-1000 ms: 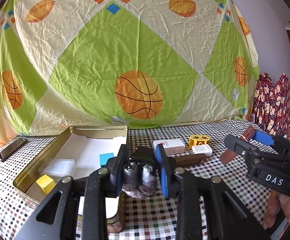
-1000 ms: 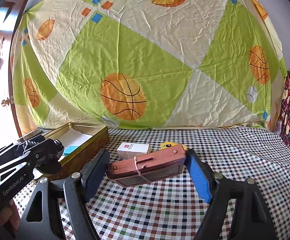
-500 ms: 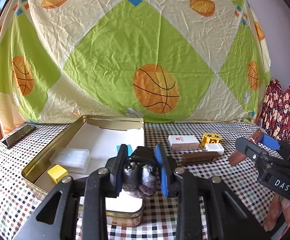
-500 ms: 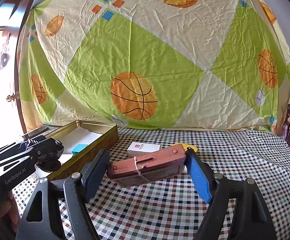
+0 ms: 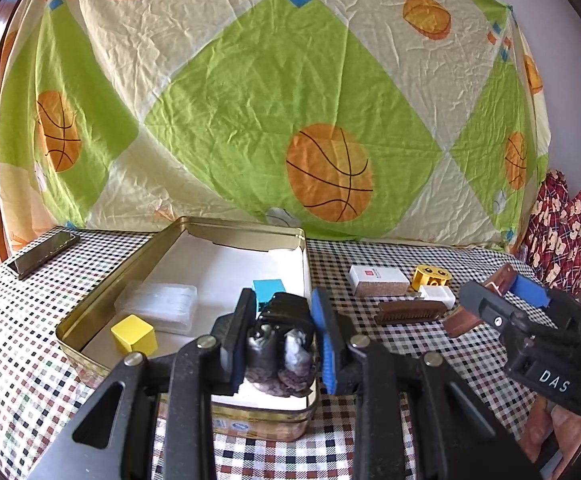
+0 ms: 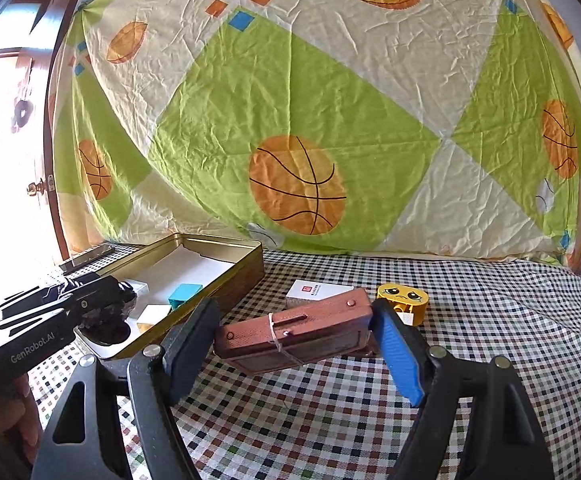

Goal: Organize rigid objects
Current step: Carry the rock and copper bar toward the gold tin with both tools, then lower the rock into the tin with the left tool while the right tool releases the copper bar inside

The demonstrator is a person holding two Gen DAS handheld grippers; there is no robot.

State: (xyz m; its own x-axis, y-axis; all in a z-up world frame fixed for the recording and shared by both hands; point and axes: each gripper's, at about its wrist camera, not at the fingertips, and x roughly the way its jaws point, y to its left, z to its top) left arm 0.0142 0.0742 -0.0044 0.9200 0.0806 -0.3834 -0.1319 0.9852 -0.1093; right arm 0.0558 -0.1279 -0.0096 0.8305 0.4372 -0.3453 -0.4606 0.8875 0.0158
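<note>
Left gripper [image 5: 280,344] has moved further over the gold tin [image 5: 102,300], clenched on a dark lumpy object [image 5: 280,356], identity unclear. Right gripper [image 6: 294,344] grasps the brown case [image 6: 294,330] right of the tin.

The right gripper [image 6: 294,344] clamps a brown case [image 6: 294,330] above the checkered tablecloth [image 6: 490,320].

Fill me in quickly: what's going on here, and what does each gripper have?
A person is sorting small items into a gold tin on a checked tablecloth. The left gripper is shut on a dark lumpy object above the tin's near end. The right gripper holds a reddish-brown case off the cloth, outside the tin. A yellow cube, blue block and clear box lie inside.
</note>
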